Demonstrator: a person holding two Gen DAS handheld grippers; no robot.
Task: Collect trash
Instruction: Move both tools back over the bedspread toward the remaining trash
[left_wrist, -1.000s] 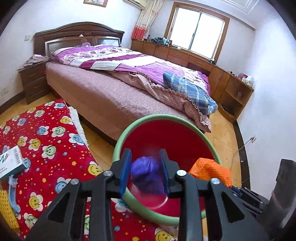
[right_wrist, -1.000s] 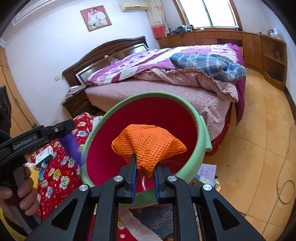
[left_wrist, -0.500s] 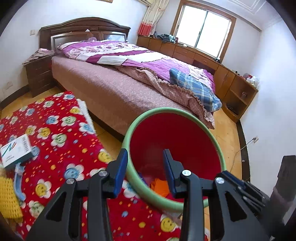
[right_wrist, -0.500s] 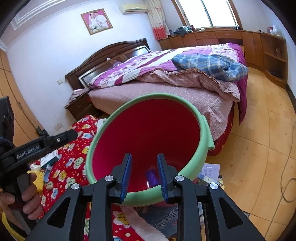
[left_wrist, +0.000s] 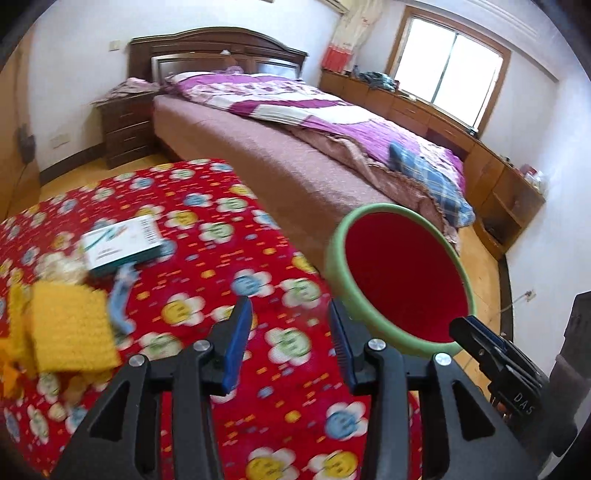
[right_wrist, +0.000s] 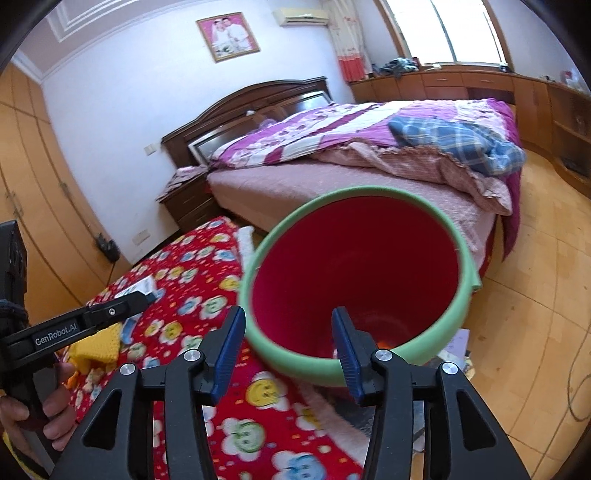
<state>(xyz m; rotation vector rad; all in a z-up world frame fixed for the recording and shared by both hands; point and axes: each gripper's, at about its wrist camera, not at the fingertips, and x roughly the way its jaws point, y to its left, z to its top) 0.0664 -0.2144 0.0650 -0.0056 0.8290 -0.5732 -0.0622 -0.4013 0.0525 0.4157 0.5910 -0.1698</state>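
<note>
Compared with a second ago, both tongs are empty. The left tongs had a purple wad between the pads and the right tongs were clamped on an orange mesh cloth; neither is in the pads now. Both sets of jaws are opening, nothing between them.

The left view has also swung off the bucket. A second ago the bucket sat dead centre behind the pads, now it's out at about 2 o'clock from the left tongs, and the pads hang over the red flowered blanket instead. The right tongs show up at 4 o'clock in that view, at the bucket's near rim.

In the right view the bucket fills the middle, red inside with a green rim, mouth tipped toward the camera, so its long axis runs from the near rim at 6 o'clock up and away toward 12. There's a bit of orange down at the bottom, by the right pad. The purple wad I can't make out.

Left on the blanket, at about 10 o'clock from the left tongs: a white and teal box, a yellow knitted cloth and a light blue strip, all blurry. A hand grips the left tool's handle at 8 o'clock in the right view.
</note>
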